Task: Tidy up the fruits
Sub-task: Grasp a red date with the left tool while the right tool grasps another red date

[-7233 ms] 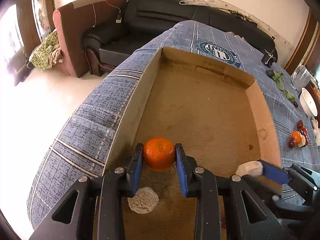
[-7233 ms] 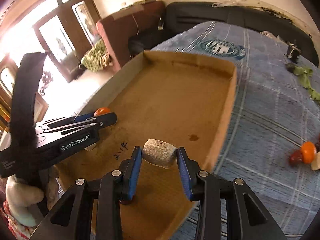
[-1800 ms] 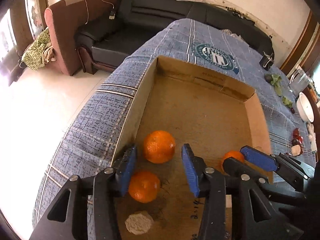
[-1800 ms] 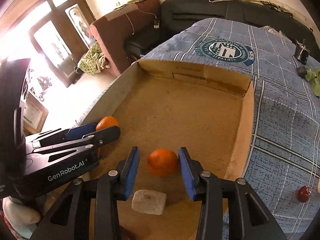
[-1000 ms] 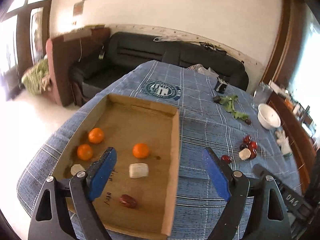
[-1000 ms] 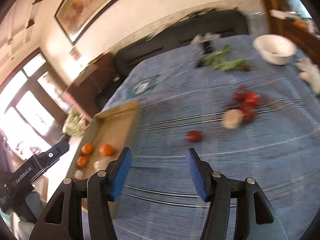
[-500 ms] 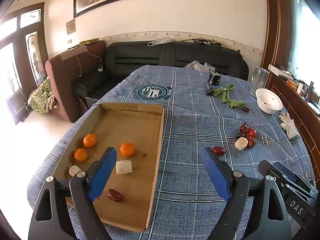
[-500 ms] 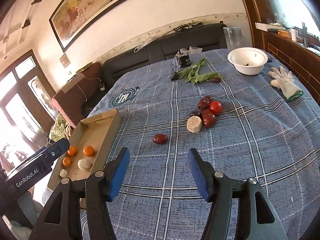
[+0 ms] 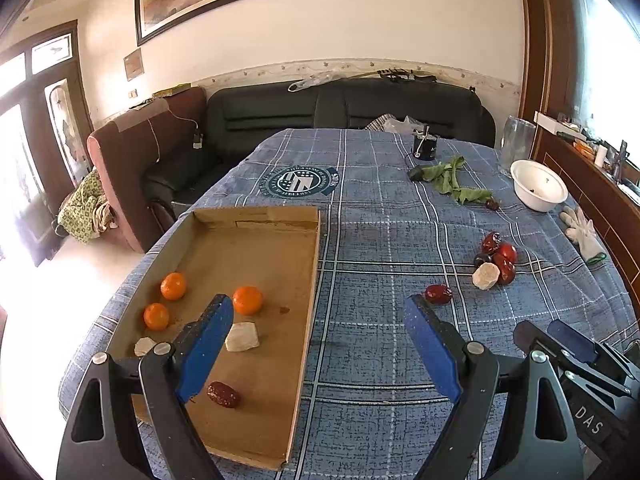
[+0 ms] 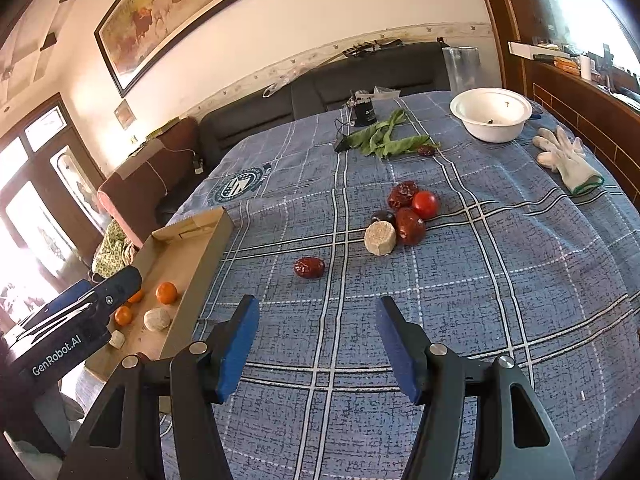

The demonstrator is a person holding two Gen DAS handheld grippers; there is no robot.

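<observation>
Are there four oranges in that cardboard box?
No, the cardboard box holds three oranges.

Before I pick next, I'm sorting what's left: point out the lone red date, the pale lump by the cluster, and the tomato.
lone red date [image 10: 309, 267], right wrist view, centre of its skin
pale lump [image 10: 380, 237], right wrist view, flat top
tomato [image 10: 425, 205], right wrist view, shiny front

Left gripper's blue finger is covering part of the cardboard tray floor at 7 o'clock. In the right wrist view its body is hiding one orange. White bowl contents are too small to identify.
</observation>
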